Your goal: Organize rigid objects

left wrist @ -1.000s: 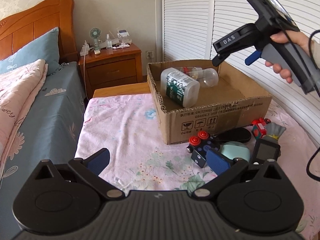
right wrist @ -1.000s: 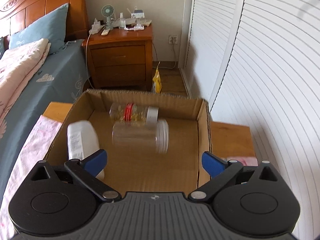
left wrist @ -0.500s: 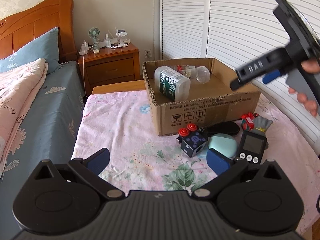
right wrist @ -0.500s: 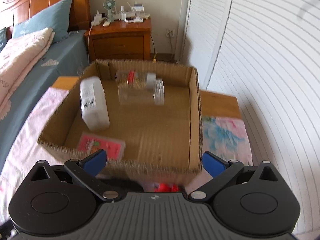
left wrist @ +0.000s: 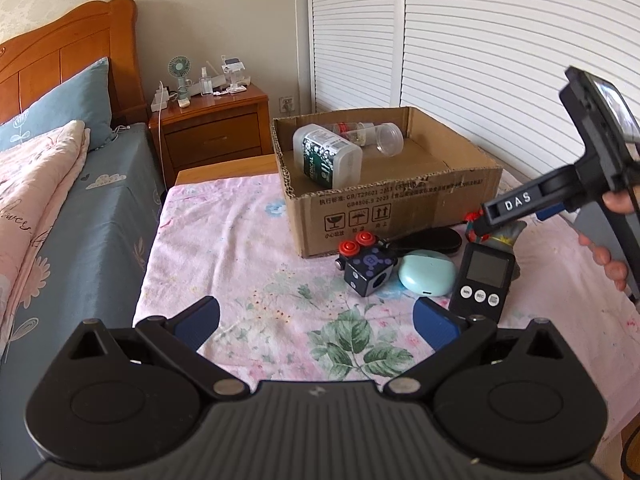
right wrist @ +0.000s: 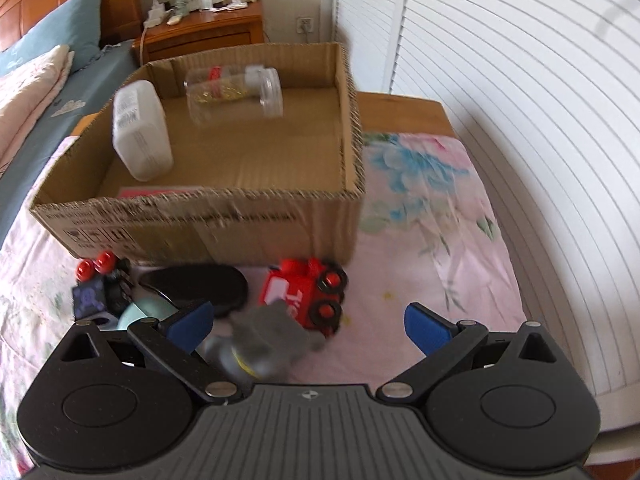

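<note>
A cardboard box (left wrist: 400, 208) stands on the pink floral cloth and holds a white bottle (left wrist: 326, 156), a clear jar (left wrist: 386, 139) and a second jar behind it. In front of it lie a black cube with red buttons (left wrist: 366, 268), a teal case (left wrist: 427, 278), a black timer (left wrist: 482, 276) and a black oval case (left wrist: 430, 236). The right wrist view shows the box (right wrist: 200, 220), a red toy truck (right wrist: 306, 294) and a grey object (right wrist: 264, 340). My left gripper (left wrist: 316, 320) is open and empty, near the cloth's front. My right gripper (right wrist: 306, 322) is open, above the truck and the grey object.
A bed with a blue pillow (left wrist: 52, 108) lies to the left. A wooden nightstand (left wrist: 212, 124) with a small fan stands behind the box. White louvred doors (left wrist: 480, 60) run along the right. A pink card (right wrist: 160, 191) lies inside the box.
My right gripper has drawn back from over the box toward me and now hangs over the toys in front of it. The clear jar rests in the box. My left gripper has pulled back slightly.
</note>
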Demonstrator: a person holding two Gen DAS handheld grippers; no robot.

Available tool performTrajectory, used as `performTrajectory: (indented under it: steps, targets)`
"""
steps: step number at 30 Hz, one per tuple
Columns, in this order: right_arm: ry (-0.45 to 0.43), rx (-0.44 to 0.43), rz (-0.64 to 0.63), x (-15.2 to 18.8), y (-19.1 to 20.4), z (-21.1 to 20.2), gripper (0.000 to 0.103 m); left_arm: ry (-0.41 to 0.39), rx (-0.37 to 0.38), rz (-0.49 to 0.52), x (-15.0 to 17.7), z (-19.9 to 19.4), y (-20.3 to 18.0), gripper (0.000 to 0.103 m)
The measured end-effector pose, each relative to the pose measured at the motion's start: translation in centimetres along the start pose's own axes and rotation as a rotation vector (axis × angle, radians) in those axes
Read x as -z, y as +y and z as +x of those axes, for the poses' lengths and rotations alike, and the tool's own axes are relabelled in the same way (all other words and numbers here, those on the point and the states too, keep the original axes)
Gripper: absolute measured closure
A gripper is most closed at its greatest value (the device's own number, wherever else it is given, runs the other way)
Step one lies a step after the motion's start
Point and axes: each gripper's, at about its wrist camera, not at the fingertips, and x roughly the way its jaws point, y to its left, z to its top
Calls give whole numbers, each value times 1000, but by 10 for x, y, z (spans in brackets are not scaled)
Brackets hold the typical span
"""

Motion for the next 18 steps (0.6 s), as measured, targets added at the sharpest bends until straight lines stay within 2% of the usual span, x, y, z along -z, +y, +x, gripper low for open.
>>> performTrajectory:
  steps: [11,18]
  targets:
    - [-58,45,140,48,-49,-28,0,18,5,17,4,2,-5,1]
    - [-68,-2,236,73,-70,-39,0,38,18,47,7,7,-16,1]
